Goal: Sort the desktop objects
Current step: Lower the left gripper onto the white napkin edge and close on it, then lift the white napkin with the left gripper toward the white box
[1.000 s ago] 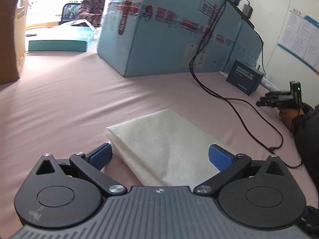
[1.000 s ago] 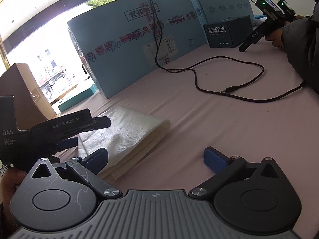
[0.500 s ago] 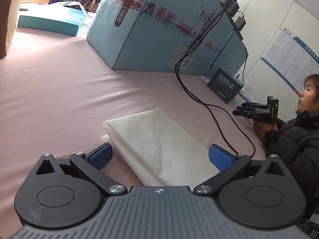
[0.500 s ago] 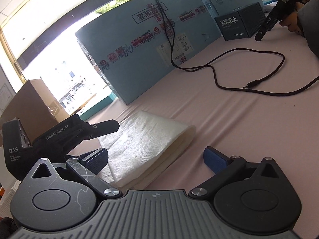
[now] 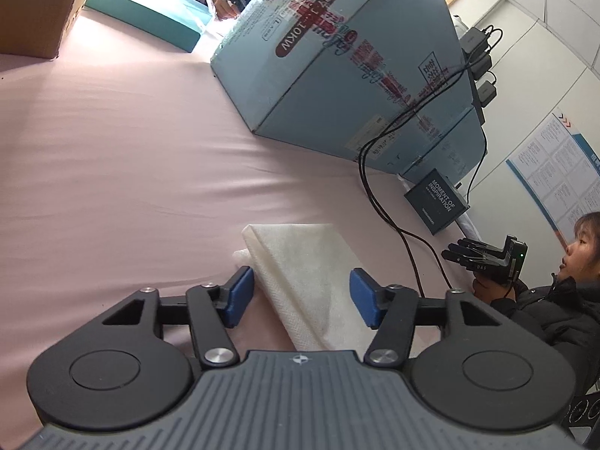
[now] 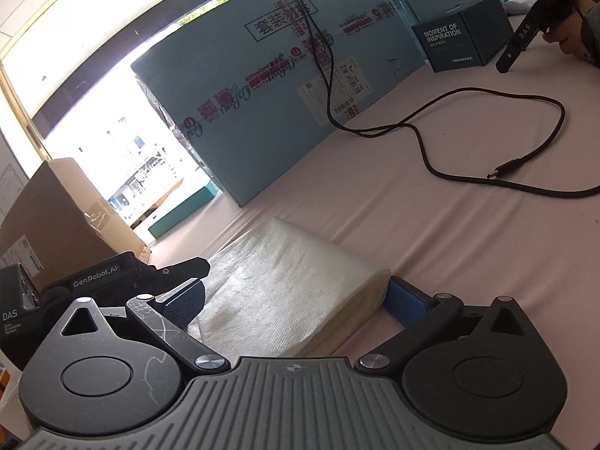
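On the pink worktop (image 5: 112,172), at 6 o'clock from the big blue carton (image 5: 337,56), the folded white cloth (image 5: 303,273) is straddled by both grippers. The left gripper (image 5: 302,294) and right gripper (image 6: 296,300) are held wide open, nothing gripped; the fingers (image 5: 237,296) should be lowered evenly and closed together on opposite edges, so that no layer is left loose.

The tabletop (image 5: 112,172) is covered in a smooth pale pink cloth with faint creases. A folded white cloth (image 5: 307,273) lies flat on it near the cameras. Behind that stands a big teal carton (image 5: 337,60), with a second one just beyond. A small dark box (image 5: 437,200) sits by the far carton. A black cable (image 6: 487,120) hangs down the carton and loops across the surface, its plug end lying free. A brown carton (image 6: 48,217) and a flat teal box (image 5: 142,15) rest at the far left.
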The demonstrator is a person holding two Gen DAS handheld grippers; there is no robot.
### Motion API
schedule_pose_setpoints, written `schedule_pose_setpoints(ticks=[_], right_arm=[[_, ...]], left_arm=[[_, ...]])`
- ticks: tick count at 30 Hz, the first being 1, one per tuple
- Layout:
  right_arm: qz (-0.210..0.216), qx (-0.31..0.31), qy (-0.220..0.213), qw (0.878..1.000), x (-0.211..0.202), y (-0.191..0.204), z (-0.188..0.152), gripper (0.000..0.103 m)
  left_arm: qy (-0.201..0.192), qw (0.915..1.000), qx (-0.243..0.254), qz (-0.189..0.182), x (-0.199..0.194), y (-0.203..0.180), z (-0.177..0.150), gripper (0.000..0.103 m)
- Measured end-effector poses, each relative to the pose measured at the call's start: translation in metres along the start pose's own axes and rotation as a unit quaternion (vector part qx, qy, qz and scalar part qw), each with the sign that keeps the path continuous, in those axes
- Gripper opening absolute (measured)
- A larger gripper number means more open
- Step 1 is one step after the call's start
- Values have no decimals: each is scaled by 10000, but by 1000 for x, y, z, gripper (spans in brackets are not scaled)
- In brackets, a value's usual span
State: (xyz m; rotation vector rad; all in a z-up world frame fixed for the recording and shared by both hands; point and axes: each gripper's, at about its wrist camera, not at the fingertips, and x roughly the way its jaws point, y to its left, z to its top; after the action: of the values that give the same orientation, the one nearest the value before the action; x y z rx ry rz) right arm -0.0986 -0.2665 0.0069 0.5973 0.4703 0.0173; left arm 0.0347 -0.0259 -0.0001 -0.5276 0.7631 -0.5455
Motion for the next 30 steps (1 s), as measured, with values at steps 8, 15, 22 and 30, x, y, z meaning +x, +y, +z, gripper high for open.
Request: schedule_pose_setpoints(ticks=[8,15,22,30], right_arm=[[96,381,166,9991,4,-12,-1,22],[206,371,129,9990,4,-12,-4,11],[252,277,6,9993,0,-8,-4,9],[485,-97,-289,9984,-10,2,-2,7]], left_arm=[[-23,9998,59,183,3,1,-1,17],[-64,9994,157,317,4,-1,-3,11],[-234,9946,823,581,3,-20,-14,5],[-745,9818,1499,900,-20,-41,-33,3]])
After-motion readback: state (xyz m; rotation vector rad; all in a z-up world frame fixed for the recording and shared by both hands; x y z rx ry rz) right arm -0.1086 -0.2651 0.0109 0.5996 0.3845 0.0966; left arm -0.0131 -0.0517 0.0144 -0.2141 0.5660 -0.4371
